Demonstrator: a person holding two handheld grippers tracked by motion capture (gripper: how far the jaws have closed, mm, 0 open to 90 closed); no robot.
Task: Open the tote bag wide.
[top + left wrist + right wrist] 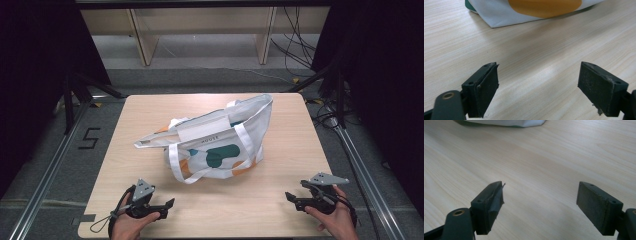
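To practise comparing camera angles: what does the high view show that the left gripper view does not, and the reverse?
High view alone: the whole tote bag with its white straps, both hands, and the right gripper.

Left gripper view alone: the worn inner faces of the left gripper pads, close up.

Both: the wooden table, the bag's orange patch, and the left gripper open with nothing between its jaws.
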